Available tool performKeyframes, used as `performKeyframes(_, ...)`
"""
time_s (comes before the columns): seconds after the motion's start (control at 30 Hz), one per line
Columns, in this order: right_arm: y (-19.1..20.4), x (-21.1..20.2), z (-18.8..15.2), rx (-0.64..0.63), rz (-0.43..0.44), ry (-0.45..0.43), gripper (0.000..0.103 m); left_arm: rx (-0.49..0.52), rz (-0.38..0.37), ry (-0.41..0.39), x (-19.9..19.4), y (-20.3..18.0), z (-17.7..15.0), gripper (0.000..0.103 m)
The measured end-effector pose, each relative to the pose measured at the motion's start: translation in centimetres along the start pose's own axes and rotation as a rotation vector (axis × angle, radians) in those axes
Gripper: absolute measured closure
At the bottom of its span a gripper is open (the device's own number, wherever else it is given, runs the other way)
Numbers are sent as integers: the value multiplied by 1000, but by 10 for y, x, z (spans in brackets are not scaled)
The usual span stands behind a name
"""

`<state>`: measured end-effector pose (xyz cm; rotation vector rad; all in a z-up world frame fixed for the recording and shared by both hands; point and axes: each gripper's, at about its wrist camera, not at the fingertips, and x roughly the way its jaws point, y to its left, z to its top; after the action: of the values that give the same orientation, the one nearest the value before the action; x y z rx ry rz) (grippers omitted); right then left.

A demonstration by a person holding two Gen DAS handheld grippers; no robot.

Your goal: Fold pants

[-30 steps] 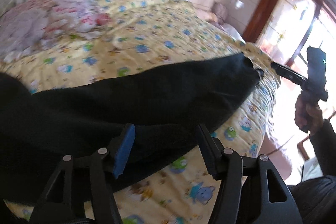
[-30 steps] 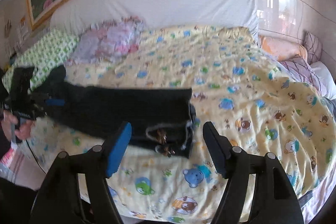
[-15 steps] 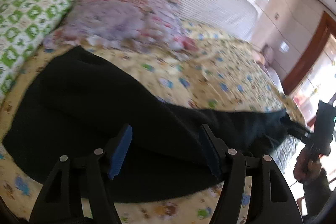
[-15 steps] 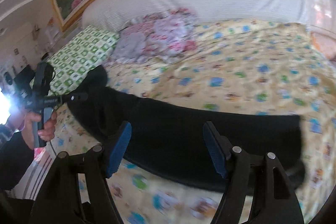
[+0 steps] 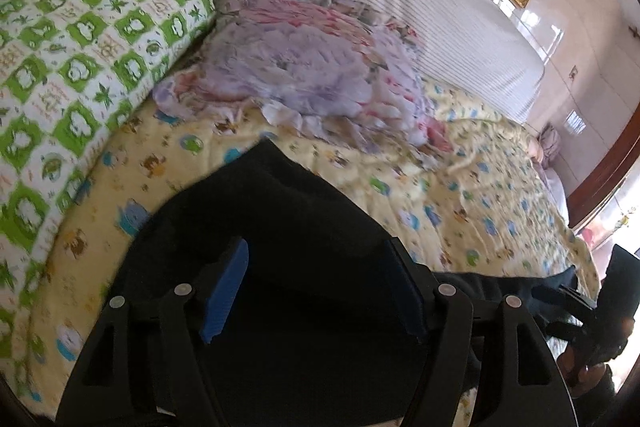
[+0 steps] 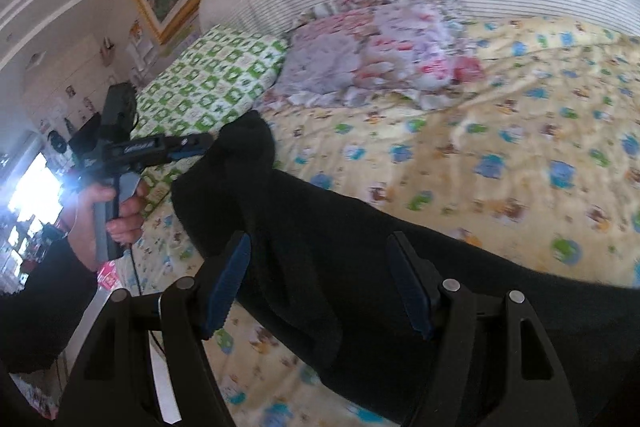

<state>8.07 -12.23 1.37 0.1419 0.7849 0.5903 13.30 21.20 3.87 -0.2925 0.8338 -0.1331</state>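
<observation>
Evidently both claws are seen spread apart, with nothing gripped. The black pants are laid on the yellow printed bedspread, stretched directly beneath and ahead of the left gripper. In the right wrist view the long axis is seen running from under the right gripper leftward to the left one. Each end is judged nearest its own claw, so both ends can be gathered together.
</observation>
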Motion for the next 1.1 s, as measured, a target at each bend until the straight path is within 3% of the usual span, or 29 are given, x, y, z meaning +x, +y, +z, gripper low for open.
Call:
performKeyframes(0.27,24,49,17,-46,55,90,32,45,9,32,23,15,44,28)
performKeyframes(0.37,29,67,21,-37,70,113,32,39,-12,85,42,22,58,28)
performKeyframes(0.5,31,91,24,-29,81,152,32,72,33,160,70,29,72,28)
performKeyframes(0.63,32,107,26,-10,103,181,32,74,6,229,90,33,81,28)
performKeyframes(0.73,33,116,28,7,124,190,32,120,-7,253,96,26,80,38)
performKeyframes(0.77,33,117,28,9,130,189,32,138,-8,270,98,23,77,54)
performKeyframes(0.8,34,120,29,12,137,190,34,152,-3,280,100,21,75,60)
performKeyframes(0.83,34,122,29,15,146,194,44,176,12,278,100,19,71,61)
performKeyframes(0.87,34,123,29,18,158,200,59,192,18,270,97,17,69,69)
performKeyframes(0.9,34,125,29,21,171,205,66,205,20,260,94,16,67,94)
performKeyframes(0.93,35,125,30,20,170,205,82,207,20,248,88,17,65,100)
performKeyframes(0.97,35,124,30,15,161,201,93,196,14,226,80,19,64,97)
performKeyframes(1.1,40,117,32,5,172,175,96,157,-15,154,45,28,60,98)
